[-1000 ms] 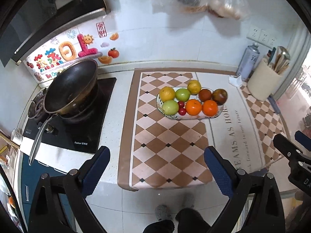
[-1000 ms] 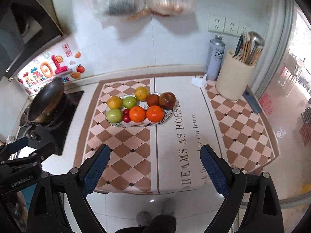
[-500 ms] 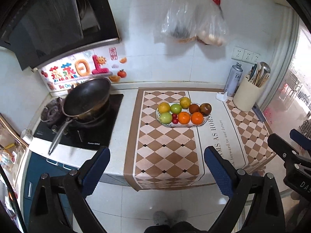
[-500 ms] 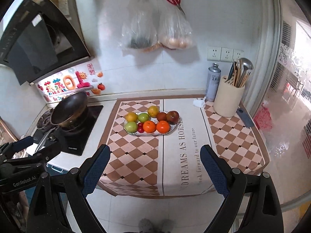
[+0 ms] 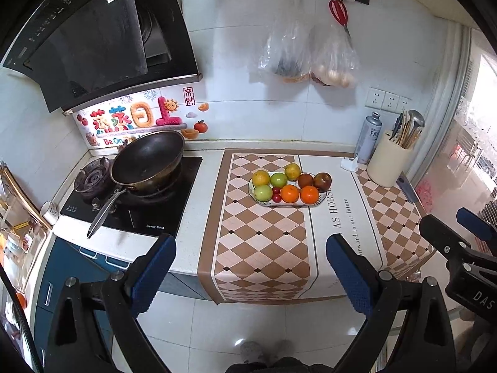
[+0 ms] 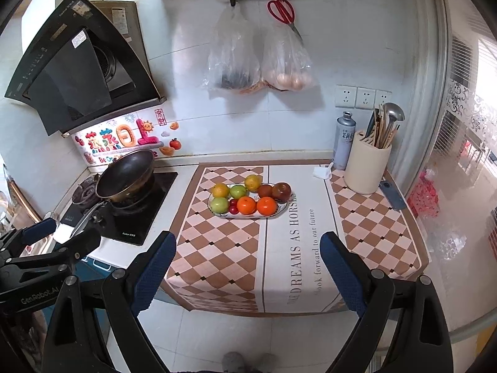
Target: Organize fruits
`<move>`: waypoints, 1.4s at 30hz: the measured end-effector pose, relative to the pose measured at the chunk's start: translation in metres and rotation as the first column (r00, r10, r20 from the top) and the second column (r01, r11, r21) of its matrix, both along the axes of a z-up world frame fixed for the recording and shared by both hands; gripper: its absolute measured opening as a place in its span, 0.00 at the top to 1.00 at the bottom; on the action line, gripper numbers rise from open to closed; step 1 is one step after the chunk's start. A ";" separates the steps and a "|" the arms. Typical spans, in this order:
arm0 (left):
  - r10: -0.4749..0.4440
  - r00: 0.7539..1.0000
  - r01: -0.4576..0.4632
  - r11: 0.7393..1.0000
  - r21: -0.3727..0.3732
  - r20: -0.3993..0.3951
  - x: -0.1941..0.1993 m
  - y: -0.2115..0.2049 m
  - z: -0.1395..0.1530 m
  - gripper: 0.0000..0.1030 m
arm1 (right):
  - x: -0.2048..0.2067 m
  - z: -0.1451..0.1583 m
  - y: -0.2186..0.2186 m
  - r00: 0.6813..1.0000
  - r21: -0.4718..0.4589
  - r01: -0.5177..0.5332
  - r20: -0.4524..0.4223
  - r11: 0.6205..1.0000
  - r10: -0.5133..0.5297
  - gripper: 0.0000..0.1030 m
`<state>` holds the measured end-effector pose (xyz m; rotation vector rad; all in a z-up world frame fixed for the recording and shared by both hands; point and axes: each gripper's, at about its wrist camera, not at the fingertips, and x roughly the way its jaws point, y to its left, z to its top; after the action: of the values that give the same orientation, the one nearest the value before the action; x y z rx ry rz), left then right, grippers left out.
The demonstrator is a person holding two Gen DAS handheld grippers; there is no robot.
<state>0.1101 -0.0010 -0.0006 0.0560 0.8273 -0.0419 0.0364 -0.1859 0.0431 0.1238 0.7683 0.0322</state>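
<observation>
Both tongs stand apart and hold nothing: left gripper (image 5: 250, 267), right gripper (image 6: 248, 264). The plate (image 5: 321, 202) of fruit (image 5: 290, 193) rests on the checkered mat (image 5: 264, 239), at 12 o'clock from each gripper, well apart. A wok (image 5: 146, 160) sits at 10 o'clock.

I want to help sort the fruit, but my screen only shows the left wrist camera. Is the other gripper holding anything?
Observer: No. In the right wrist view the right gripper is wide open, with nothing between its fingers.
Child: My picture cuts off the writing on the mat. What comes before "AS HORS"?
Observer: On the mat, the right view shows the word "DREAMS" just before it.
</observation>
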 end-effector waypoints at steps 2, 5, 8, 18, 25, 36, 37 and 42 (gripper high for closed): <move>0.002 1.000 -0.002 1.000 -0.004 -0.002 -0.001 -0.001 0.000 0.04 | 0.001 0.001 -0.001 1.000 0.004 -0.003 0.001 1.000 0.003 0.07; 0.006 1.000 -0.006 1.000 -0.008 -0.003 0.001 -0.002 0.000 0.04 | 0.004 0.000 -0.004 1.000 0.012 0.000 0.003 1.000 0.000 0.05; 0.015 1.000 -0.015 1.000 -0.007 -0.001 0.006 -0.002 -0.002 0.04 | 0.013 -0.002 -0.006 1.000 -0.002 0.012 0.013 1.000 -0.012 0.01; 0.065 0.998 -0.065 0.998 0.018 0.014 0.057 0.001 -0.018 0.00 | 0.075 -0.021 -0.015 0.999 -0.030 0.042 -0.004 0.999 -0.042 0.01; 0.087 0.996 -0.087 0.996 0.034 -0.012 0.096 0.004 -0.034 0.00 | 0.120 -0.042 -0.017 0.998 -0.039 0.055 -0.034 0.998 -0.056 0.01; 0.061 0.995 -0.054 0.995 0.085 -0.079 0.135 -0.013 -0.066 0.00 | 0.165 -0.087 -0.017 0.990 -0.032 0.070 -0.121 0.997 -0.073 0.01; 0.061 0.995 -0.053 0.995 0.087 -0.083 0.137 -0.013 -0.068 0.00 | 0.166 -0.090 -0.016 0.989 -0.034 0.069 -0.127 0.997 -0.073 0.01; 0.057 0.993 -0.048 0.995 0.087 -0.103 0.144 -0.018 -0.075 0.00 | 0.171 -0.100 -0.018 0.987 -0.036 0.068 -0.146 0.997 -0.072 0.01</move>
<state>0.2536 -0.0193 -0.0752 0.1119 0.9360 0.0398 0.2072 -0.2040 -0.0570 0.1247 0.9112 -0.0564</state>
